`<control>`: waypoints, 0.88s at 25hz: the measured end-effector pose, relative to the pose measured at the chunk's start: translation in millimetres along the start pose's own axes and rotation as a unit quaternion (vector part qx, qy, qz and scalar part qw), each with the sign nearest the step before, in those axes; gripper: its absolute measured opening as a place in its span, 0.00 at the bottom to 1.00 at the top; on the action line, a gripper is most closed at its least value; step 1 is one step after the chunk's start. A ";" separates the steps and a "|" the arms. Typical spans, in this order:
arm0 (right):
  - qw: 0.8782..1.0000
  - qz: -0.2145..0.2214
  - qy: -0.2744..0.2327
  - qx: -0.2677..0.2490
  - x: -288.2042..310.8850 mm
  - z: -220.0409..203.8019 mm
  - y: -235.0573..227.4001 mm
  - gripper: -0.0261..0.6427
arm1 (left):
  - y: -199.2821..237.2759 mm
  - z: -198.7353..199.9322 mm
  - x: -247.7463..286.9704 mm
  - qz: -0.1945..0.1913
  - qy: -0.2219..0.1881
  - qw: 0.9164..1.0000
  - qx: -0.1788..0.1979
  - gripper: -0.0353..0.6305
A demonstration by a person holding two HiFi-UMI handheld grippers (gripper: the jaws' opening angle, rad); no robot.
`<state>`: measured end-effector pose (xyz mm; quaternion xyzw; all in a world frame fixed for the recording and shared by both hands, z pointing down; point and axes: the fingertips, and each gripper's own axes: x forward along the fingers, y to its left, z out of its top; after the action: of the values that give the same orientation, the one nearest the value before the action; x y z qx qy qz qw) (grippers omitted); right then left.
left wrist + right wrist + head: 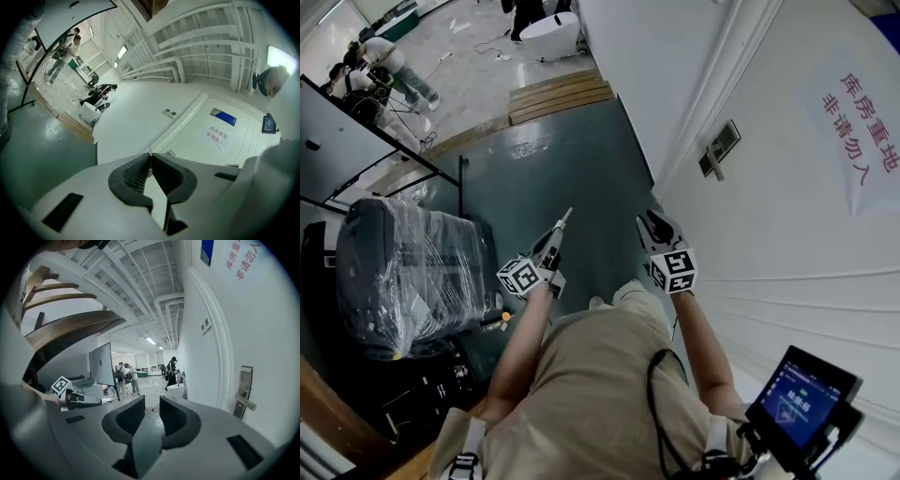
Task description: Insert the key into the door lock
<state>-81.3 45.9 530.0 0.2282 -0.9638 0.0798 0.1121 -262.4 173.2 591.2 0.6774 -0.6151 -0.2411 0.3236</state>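
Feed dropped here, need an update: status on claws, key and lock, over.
Left claw shut on thin sliver, likely the key. Right claw open, empty. Door lock ahead, not reached. Nothing in the way.

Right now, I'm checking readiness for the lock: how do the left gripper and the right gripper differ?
The left gripper has its jaws shut, tips meeting; the right gripper has its jaws apart with nothing between them. In the head view the left gripper hangs over the green floor, while the right gripper sits nearer the white door. Both are clear of the door handle.
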 end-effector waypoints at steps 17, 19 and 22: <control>1.000 -0.009 0.001 0.015 0.5 17.8 -97.3 0.19 | -38.1 -10.9 92.1 -0.005 0.028 1.000 -0.004 0.10; 1.000 -0.011 0.002 0.017 -2.0 16.0 -106.0 0.19 | -38.4 -15.6 98.8 -0.003 0.032 0.999 -0.005 0.10; 1.000 -0.012 0.002 0.019 -5.9 14.2 -117.9 0.18 | -41.0 -19.7 110.1 -0.002 0.036 0.999 -0.003 0.10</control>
<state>-24.8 -58.7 526.9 0.2418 -0.9591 0.0974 0.1107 -206.4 68.5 582.2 0.6858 -0.6008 -0.2197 0.3471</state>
